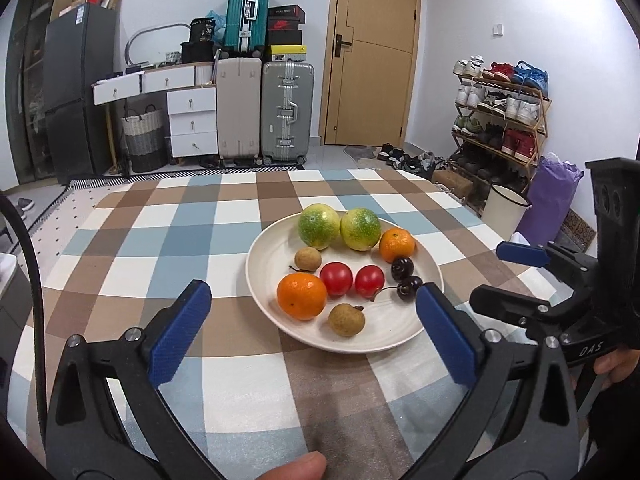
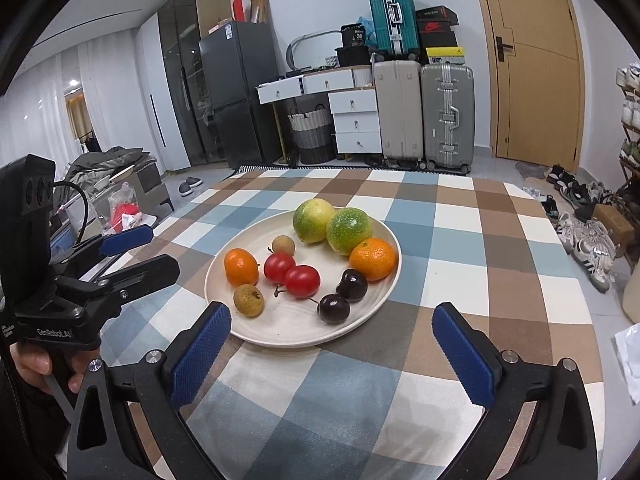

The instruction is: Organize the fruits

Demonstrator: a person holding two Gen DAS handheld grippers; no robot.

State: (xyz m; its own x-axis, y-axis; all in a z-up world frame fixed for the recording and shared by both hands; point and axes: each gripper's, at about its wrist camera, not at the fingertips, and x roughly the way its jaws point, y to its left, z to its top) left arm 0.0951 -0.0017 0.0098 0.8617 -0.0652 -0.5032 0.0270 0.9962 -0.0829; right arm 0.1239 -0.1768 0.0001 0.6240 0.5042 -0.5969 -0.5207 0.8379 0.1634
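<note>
A: How do the grippers stand?

B: The left gripper [image 1: 314, 334] has its jaws spread wide and nothing between them; only tablecloth [image 1: 160, 248] lies under the gap. The right gripper [image 2: 332, 354] is just as wide and just as empty. Both hang short of the plate [image 1: 404, 332], touching none of the fruit.

A: And the fruit?

B: All on the plate, on the near half of the table. At the far rim, two green fruits [image 1: 319, 226] touch each other. An orange [image 1: 397, 244] sits just beside the right-hand one, and a second orange [image 1: 302, 296] lies at the near left. Two tomatoes [image 1: 336, 278] sit side by side in the middle. Two dark cherries [image 1: 402, 268] lie to their right. One longan [image 1: 308, 259] is behind the tomatoes, another [image 1: 346, 319] near the front rim.

A: Beyond the table?

B: Suitcases [image 1: 286, 112] and a door [image 1: 374, 52] stand at the far wall.
</note>
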